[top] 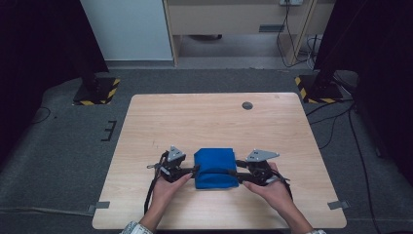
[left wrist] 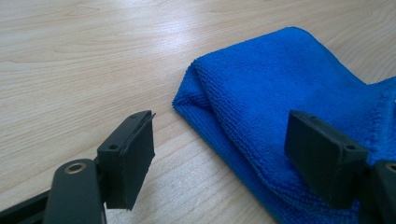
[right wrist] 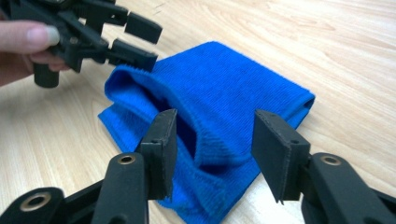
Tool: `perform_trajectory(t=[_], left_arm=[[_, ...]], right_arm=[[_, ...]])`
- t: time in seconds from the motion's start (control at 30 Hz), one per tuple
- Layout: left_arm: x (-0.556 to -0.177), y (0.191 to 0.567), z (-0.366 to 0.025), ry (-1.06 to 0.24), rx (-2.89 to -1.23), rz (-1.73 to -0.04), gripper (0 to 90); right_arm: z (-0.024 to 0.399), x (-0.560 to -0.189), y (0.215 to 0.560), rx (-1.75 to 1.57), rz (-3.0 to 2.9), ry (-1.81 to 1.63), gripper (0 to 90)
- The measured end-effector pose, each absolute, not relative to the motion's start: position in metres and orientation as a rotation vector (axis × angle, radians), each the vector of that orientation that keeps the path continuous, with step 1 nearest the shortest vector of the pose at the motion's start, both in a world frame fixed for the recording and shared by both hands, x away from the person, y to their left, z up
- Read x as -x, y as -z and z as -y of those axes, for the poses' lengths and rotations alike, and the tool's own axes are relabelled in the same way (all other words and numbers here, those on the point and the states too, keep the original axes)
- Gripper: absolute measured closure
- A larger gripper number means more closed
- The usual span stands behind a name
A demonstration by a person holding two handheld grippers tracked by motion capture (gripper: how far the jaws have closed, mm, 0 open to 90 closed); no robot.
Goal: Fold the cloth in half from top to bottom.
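Lying folded near the front of a wooden table [top: 214,122], a blue cloth [top: 215,167] sits between the two grippers in the high view: the left gripper [top: 193,170] meets its left edge and the right gripper [top: 237,173] its right edge, each held by a hand. In the left gripper view, the left gripper [left wrist: 224,149] stands with its jaws apart; one jaw hangs over bare wood beside the cloth [left wrist: 285,102], the other over the fabric, and nothing is pinched. In the right gripper view, the right gripper [right wrist: 212,149] has its jaws parted with a raised fold of the cloth [right wrist: 219,93] just beyond the gap between them, unpressed. Beyond that cloth, at the far edge, sits the other gripper in the person's fingers [right wrist: 28,39].
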State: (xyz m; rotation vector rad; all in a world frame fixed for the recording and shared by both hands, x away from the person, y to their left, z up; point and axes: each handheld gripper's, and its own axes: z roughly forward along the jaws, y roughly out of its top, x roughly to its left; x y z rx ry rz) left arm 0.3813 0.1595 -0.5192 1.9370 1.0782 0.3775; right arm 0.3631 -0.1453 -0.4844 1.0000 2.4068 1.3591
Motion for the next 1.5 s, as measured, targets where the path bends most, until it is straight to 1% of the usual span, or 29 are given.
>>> perform_trajectory(t=[0.23,0.43,0.53,0.8,0.83,0.87,0.9,0.93,0.97,1.03,1.1,1.37,1.5], left_arm=[[-0.380,0.521,-0.160,-0.373,-1.955,-1.072,23.3],[-0.379,0.521,-0.161,-0.377,-1.961,-1.069,22.8],[-0.378,0.522,-0.161,-0.383,-1.975,-1.064,22.5],[-0.373,0.523,-0.158,-0.397,-2.015,-1.035,19.7],[-0.372,0.523,-0.158,-0.402,-2.014,-1.035,17.9],[-0.372,0.523,-0.158,-0.410,-2.011,-1.034,17.9],[-0.372,0.523,-0.158,-0.415,-2.012,-1.033,15.5],[-0.372,0.523,-0.158,-0.415,-2.012,-1.033,14.2],[-0.372,0.524,-0.157,-0.413,-2.017,-1.033,14.2],[-0.371,0.525,-0.156,-0.404,-2.036,-1.021,10.3],[-0.369,0.526,-0.156,-0.408,-2.059,-1.004,9.3],[-0.369,0.530,-0.155,-0.414,-2.096,-1.017,9.7],[-0.369,0.526,-0.156,-0.412,-2.064,-1.015,9.4]], right_arm=[[0.141,-0.377,0.482,-1.036,-2.381,-1.323,45.3],[0.132,-0.393,0.491,-1.086,-2.383,-1.276,44.0],[0.129,-0.395,0.497,-1.094,-2.399,-1.248,43.7],[0.131,-0.384,0.504,-1.068,-2.447,-1.226,41.5],[0.133,-0.381,0.507,-1.055,-2.459,-1.210,40.3],[0.133,-0.381,0.507,-1.055,-2.459,-1.210,40.3],[0.135,-0.377,0.511,-1.041,-2.471,-1.184,38.4],[0.135,-0.377,0.511,-1.041,-2.471,-1.184,38.4],[0.136,-0.376,0.512,-1.035,-2.471,-1.179,37.8],[0.136,-0.372,0.516,-1.001,-2.486,-1.152,34.7],[0.134,-0.369,0.519,-0.975,-2.494,-1.124,33.1],[0.133,-0.368,0.527,-0.964,-2.504,-1.072,30.2],[0.133,-0.368,0.526,-0.961,-2.502,-1.076,28.5]])
